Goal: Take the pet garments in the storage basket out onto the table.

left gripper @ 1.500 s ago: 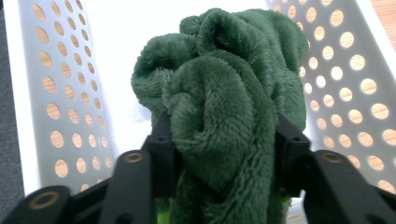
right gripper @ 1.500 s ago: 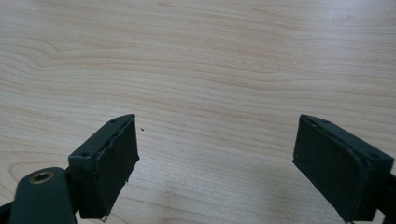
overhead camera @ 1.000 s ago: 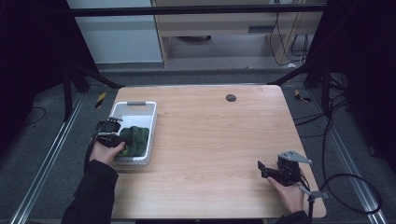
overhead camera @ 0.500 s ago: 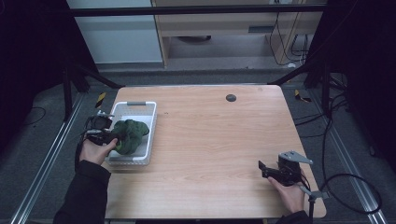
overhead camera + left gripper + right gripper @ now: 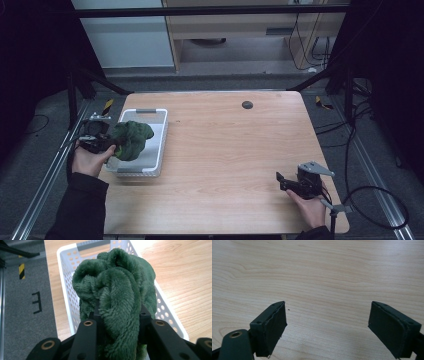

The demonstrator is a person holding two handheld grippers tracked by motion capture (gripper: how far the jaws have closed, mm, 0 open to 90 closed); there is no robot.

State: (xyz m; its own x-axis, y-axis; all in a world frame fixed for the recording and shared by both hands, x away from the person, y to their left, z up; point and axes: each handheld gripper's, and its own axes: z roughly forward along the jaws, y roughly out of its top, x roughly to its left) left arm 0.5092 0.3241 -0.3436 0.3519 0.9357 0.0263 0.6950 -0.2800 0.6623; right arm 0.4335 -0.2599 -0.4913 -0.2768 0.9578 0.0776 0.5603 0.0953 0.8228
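Towel clamped over the basket

Left gripper [image 5: 107, 145] has its jaws pinching a bunched green fleece towel [image 5: 131, 140]; I see the fabric bulging up between and beyond them, held above the white perforated basket [image 5: 161, 145] at the table's [image 5: 240, 150] left edge. Right gripper [image 5: 282, 182] rests low over bare wood, jaws spread wide.

Right gripper [image 5: 327, 322]: its two black jaws stand wide apart, nothing between them.
Left jaw: at 7 o'clock, its pad edge is a little frayed.
Right jaw: at 4 o'clock.
Table [image 5: 324, 272]: light wood, grain lines from 9 to 3 o'clock.
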